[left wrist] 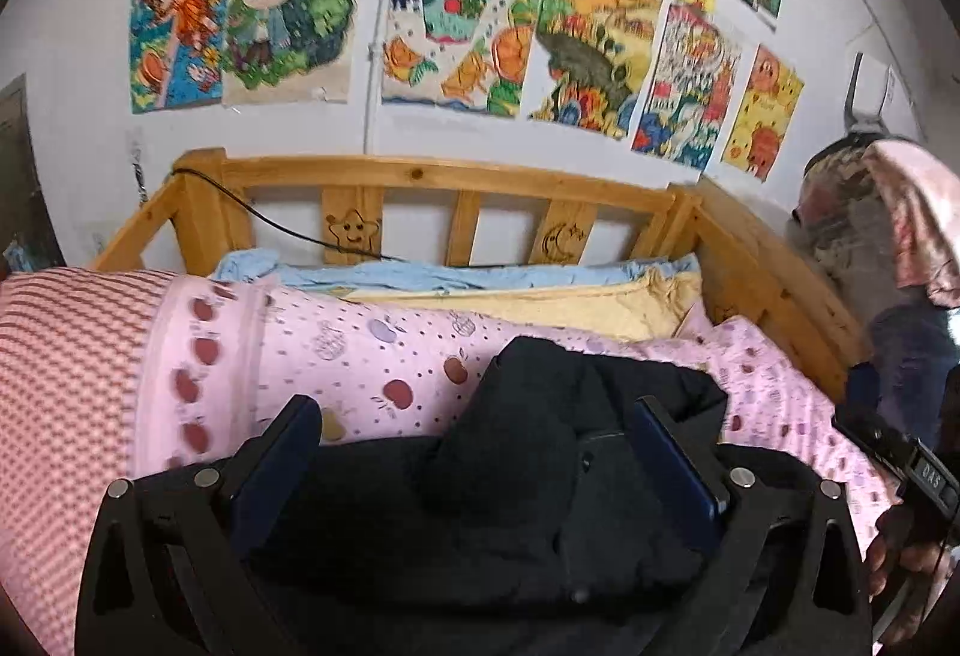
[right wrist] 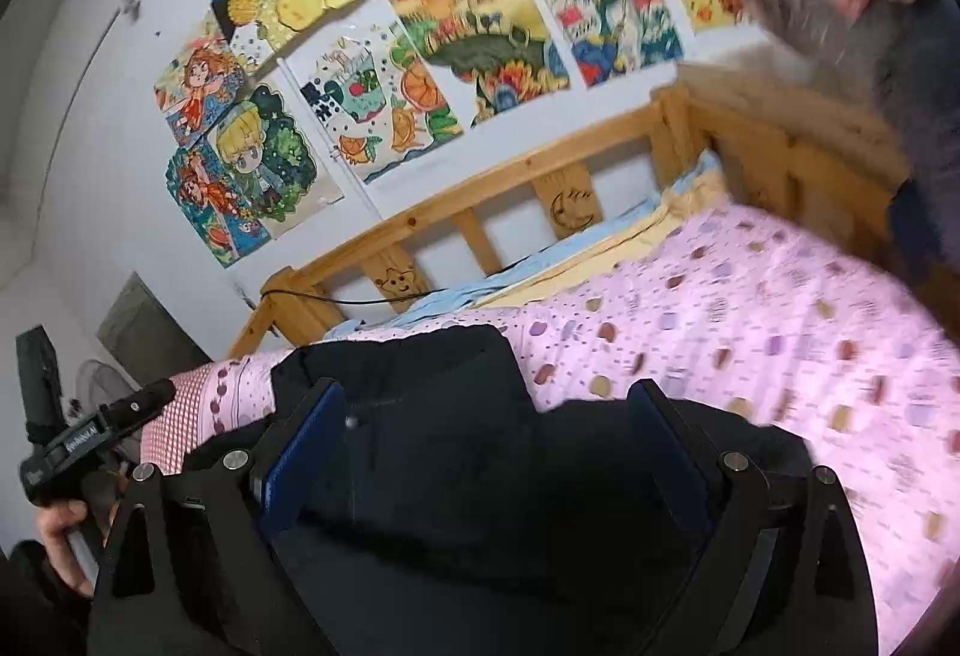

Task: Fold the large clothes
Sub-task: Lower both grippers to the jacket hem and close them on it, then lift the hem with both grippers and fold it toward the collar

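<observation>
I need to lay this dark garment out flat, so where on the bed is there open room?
Free: the pink sheet right of the dark garment, bordered by the wooden rail. Crowded: the left side, with the striped roll, and the far edge by the yellow bedding.

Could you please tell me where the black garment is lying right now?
In both wrist views the black garment lies bunched on the pink fruit-print bedsheet at the near edge of the wooden bed frame, with both open tools over it.
</observation>
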Motion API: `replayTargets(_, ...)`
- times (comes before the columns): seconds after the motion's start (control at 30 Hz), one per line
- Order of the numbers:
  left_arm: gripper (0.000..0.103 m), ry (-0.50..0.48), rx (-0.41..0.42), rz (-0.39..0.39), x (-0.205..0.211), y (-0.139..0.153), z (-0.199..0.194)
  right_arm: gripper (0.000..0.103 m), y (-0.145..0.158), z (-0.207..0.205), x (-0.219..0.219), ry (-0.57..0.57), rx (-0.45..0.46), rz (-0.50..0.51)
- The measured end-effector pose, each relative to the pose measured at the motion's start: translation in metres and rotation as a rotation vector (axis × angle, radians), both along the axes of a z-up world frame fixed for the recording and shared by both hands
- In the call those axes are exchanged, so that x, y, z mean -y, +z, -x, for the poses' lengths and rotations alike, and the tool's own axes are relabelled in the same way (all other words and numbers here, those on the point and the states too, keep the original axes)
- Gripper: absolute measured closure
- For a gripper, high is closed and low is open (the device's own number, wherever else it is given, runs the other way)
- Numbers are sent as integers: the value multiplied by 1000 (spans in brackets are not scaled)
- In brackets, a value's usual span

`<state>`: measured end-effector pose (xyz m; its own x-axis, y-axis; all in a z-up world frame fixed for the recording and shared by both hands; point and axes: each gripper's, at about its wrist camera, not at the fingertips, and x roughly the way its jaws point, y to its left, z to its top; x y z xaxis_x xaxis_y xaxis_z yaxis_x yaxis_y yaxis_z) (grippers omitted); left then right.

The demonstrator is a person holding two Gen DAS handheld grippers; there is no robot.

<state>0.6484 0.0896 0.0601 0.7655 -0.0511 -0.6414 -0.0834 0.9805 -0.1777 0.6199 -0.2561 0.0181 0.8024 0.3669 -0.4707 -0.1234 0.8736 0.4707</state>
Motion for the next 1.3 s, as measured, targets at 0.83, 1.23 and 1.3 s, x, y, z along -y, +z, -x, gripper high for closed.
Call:
replayTargets(0.83,97,-3,4,15,-13,-30,-13,95,-55,-68,-49,66,-28,77)
replayTargets(1.23,98,-189,-7,-221,9,-67,55,99,-46,7,-48,192,37,313)
replayTargets(1.3,98,-197,-14,-265,14,-78,56,99,-51,10,-46,198,29,331)
